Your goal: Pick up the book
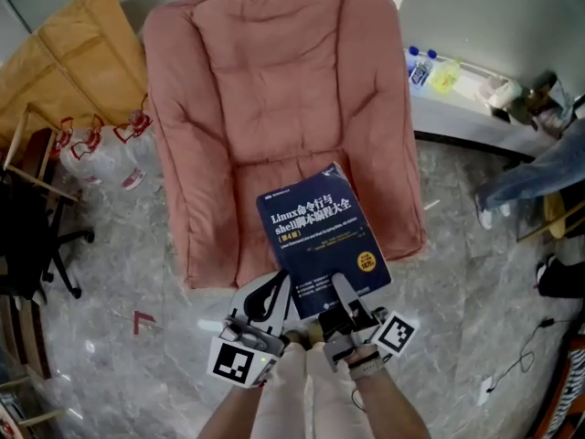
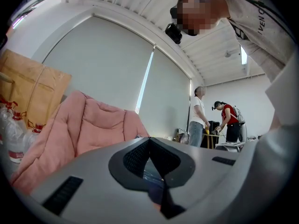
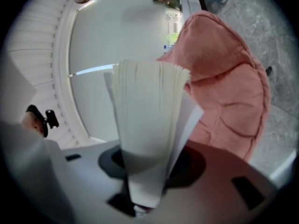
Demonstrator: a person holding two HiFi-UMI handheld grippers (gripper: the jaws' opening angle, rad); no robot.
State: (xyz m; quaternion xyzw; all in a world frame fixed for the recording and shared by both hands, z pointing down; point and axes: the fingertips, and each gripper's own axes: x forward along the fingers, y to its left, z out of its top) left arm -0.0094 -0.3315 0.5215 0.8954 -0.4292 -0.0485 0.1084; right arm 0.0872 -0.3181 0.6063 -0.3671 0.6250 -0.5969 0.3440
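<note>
— Where is our book [image 1: 322, 236]?
— Up in the air, in the middle, over the 6 o'clock edge of the pink cushion [image 1: 265, 90]. Its blue cover says "Linux" and "shell", with Chinese words.
— What holds it?
— Our right gripper [image 1: 341, 293], at 6 o'clock, pinches its bottom edge. White pages [image 3: 149, 125] stick up between the fingers. Our left gripper [image 1: 271, 293] is just beside it, fingers nearly together on a thin blue strip.
— Any containers?
— Bottles [image 1: 420, 65] on the white ledge [image 1: 475, 108] at 1 o'clock. Clear bags [image 1: 105, 149] with red handles at 9 o'clock. We cannot tell what is inside.
</note>
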